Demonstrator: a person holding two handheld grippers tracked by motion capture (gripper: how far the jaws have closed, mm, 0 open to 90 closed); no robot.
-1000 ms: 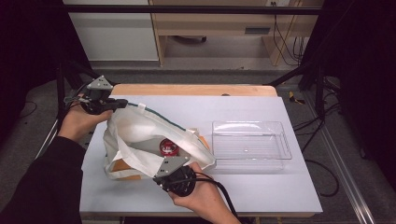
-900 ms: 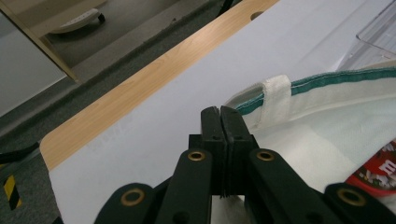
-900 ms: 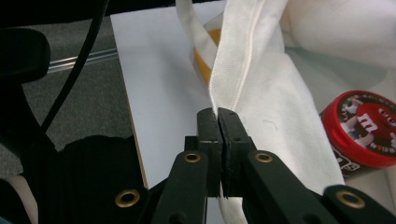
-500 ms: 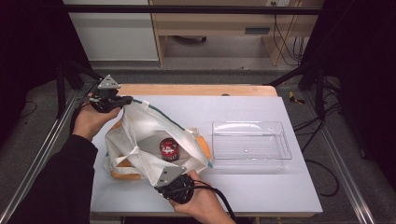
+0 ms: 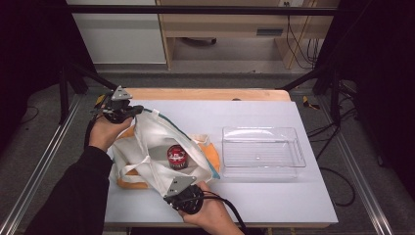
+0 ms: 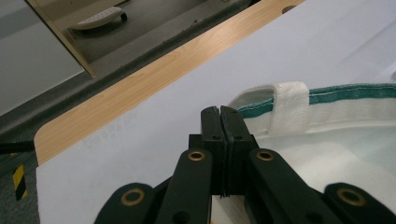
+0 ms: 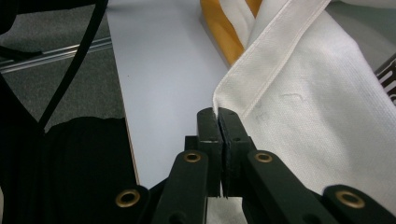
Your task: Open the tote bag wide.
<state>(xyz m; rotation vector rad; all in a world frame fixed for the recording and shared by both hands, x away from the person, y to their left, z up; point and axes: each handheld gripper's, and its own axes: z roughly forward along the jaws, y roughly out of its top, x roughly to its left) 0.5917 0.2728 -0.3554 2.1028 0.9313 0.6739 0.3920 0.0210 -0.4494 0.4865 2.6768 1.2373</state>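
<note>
So both hand-held grippers, left (image 5: 134, 108) and right (image 5: 169, 188), pinch the bag (image 5: 156, 147) rim at ten and six o'clock; the can (image 5: 176, 155) remains inside, the tray (image 5: 262, 152) empty.

Black grippers, dark sleeve

We see black jaws with brass rivets on our left gripper (image 6: 219, 112) and right gripper (image 7: 217, 114), grey three-cornered plates on top, a black cable at five o'clock, a black sleeve (image 5: 73, 196).

floor (image 5: 44, 147): grey | table (image 5: 274, 205): white – wood edge | cabinet (image 5: 122, 34): pale, behind | surroundings: dark
</note>
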